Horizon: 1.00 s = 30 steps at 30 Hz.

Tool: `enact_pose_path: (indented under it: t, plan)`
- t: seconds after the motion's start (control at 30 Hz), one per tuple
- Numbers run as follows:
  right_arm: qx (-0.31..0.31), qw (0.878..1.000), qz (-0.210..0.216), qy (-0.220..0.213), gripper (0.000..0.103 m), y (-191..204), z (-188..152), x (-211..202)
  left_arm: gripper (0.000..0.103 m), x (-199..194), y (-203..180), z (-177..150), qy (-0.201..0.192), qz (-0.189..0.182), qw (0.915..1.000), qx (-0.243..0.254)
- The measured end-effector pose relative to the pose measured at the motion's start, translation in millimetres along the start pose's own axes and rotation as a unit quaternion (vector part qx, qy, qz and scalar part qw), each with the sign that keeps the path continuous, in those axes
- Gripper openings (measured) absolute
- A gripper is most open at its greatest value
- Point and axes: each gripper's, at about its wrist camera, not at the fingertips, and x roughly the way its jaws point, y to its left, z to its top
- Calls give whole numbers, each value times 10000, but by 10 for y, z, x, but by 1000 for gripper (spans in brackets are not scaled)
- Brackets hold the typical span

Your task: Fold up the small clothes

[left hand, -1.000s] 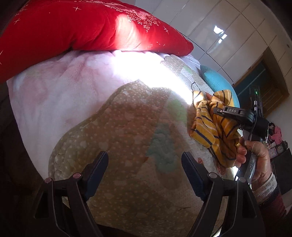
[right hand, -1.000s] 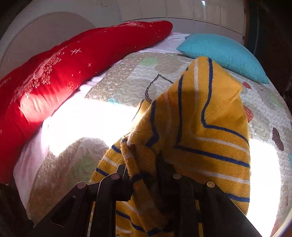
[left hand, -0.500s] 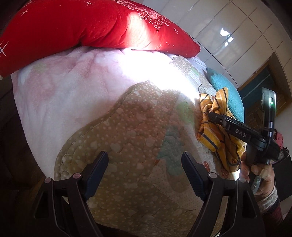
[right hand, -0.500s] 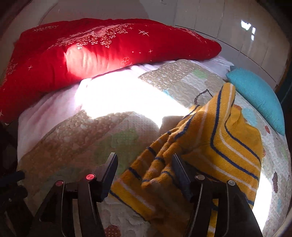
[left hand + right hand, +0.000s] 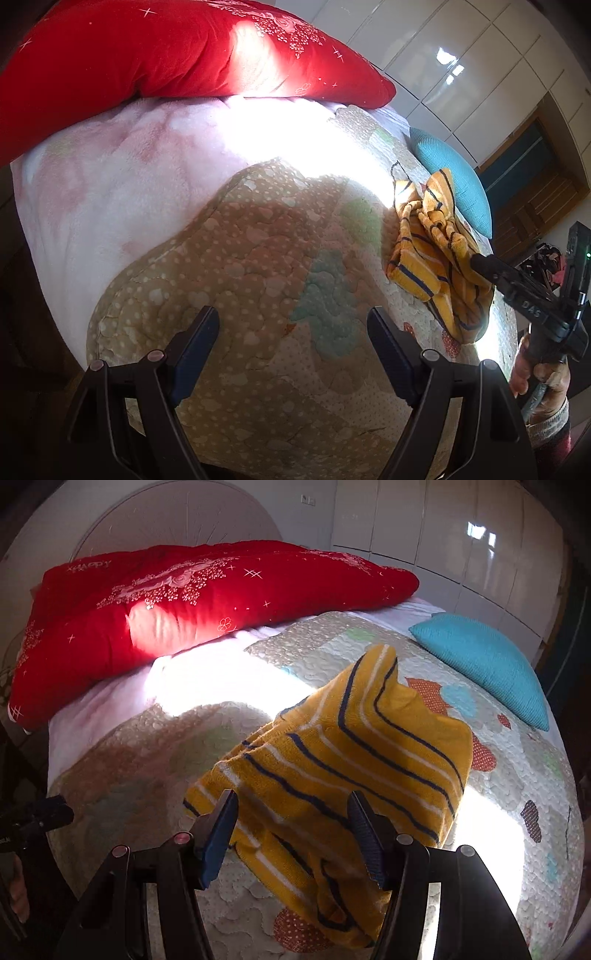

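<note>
I see the yellow striped knit (image 5: 354,775) lying crumpled on the quilt (image 5: 369,642), just short of the blue pillow (image 5: 480,664); soft, light and floppy, I judge. My right gripper (image 5: 293,838) has just been opening, its jaws apart over the cloth and pinching nothing, while my left gripper (image 5: 293,350) hangs spread and empty nearer the red pillow (image 5: 147,55). I'd take it by a hem corner.

One striped garment (image 5: 343,775), two pillows: red (image 5: 192,602), teal (image 5: 484,664).
</note>
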Motion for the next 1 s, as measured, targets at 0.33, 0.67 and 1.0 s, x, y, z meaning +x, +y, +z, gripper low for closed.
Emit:
enact_pose_path:
  t: [0.33, 0.67, 1.0]
  plan:
    - [-354, 9986, -379, 131, 8, 285, 135, 322, 81, -143, 109, 37, -136, 129, 9998, -87]
    - [2, 9947, 874, 549, 25, 365, -49, 335, 81, -58, -16, 76, -69, 0, 10000, 45]
    - [721, 9964, 445, 66, 12, -223, 853, 315, 81, 79, 56, 165, -28, 36, 10000, -3]
